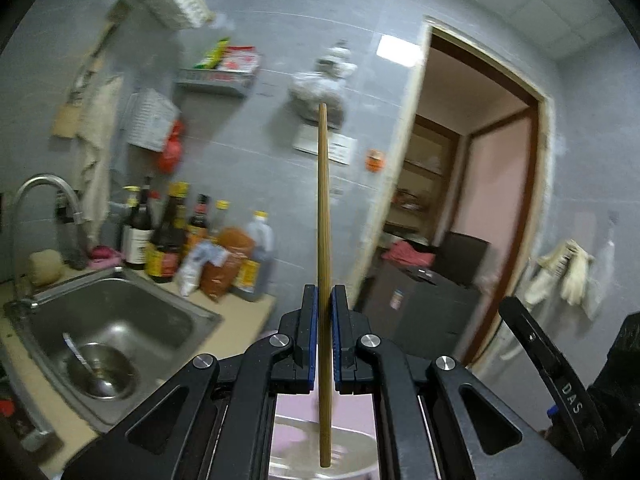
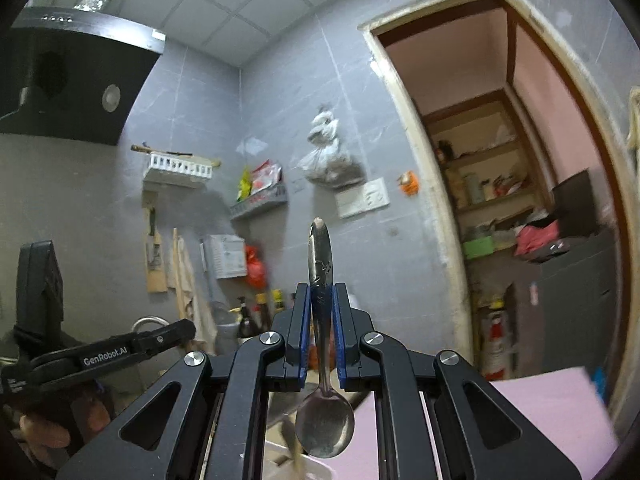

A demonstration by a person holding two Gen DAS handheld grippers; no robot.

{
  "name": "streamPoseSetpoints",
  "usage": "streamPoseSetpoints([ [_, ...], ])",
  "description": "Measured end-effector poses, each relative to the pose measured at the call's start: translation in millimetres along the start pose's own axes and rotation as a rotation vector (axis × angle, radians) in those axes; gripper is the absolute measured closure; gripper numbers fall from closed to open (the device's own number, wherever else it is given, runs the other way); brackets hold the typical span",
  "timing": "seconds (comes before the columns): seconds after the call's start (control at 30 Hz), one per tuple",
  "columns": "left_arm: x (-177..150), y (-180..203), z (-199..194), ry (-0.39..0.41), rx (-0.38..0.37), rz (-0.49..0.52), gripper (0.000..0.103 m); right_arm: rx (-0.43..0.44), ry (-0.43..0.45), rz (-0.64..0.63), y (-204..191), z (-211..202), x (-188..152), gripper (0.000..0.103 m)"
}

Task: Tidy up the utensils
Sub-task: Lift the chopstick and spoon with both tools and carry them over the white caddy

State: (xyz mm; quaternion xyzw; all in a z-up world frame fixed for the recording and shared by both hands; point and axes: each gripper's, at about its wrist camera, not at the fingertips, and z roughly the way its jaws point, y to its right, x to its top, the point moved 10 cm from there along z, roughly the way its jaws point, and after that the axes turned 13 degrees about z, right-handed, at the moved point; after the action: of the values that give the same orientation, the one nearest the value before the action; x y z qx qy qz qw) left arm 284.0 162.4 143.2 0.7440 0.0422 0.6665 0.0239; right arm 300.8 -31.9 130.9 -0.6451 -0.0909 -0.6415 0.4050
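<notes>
- Left gripper [image 1: 324, 300]: jaws narrow, clamped on a chopstick [image 1: 323, 216]; it stands upright at frame centre, its top against the wall, its lower end over a pale holder [image 1: 352, 452] at the bottom edge, blurred
- Right gripper [image 2: 322, 300]: jaws narrow, gripping a spoon [image 2: 323, 412] by its handle; the bowl hangs down at lower centre, just above a white container [image 2: 280, 460] seen only in part
- Whether that container is the same holder, I cannot tell; both sit on a pink surface [image 2: 552, 420]
- A ladle [image 1: 86, 364] lies in a steel bowl in the sink [image 1: 188, 312], lower left of the left view; bottles [image 1: 168, 236] stand on the counter [image 1: 240, 320] behind it
- Progress, as I judge it: mid-task; both utensils are lifted and poised above a container, neither yet let go
- Left to do: lower each in, open the jaws; the ladle may also want sorting, though that is a guess
- How many utensils already sit in the holder is hidden
</notes>
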Motion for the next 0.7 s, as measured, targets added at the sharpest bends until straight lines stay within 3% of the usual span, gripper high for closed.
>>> streamPoseSetpoints([
  [0.17, -8.9, -37.0, 4.3, -0.010, 0.114, 0.010, 0.099, 0.021, -0.048, 0.020, -5.0, 26.0, -28.4, 0.095],
  [0.33, -29.0, -51.8, 17.8, -0.039, 0.175, 0.017, 0.099, 0.018, -0.105, 0.034, -2.0, 40.4, -58.9, 0.095],
  [0.7, -70.7, -46.8, 39.5, -0.066, 0.235, 0.076, 0.099, -0.025, -0.168, -0.005, 7.6, 49.6, -99.0, 0.095],
])
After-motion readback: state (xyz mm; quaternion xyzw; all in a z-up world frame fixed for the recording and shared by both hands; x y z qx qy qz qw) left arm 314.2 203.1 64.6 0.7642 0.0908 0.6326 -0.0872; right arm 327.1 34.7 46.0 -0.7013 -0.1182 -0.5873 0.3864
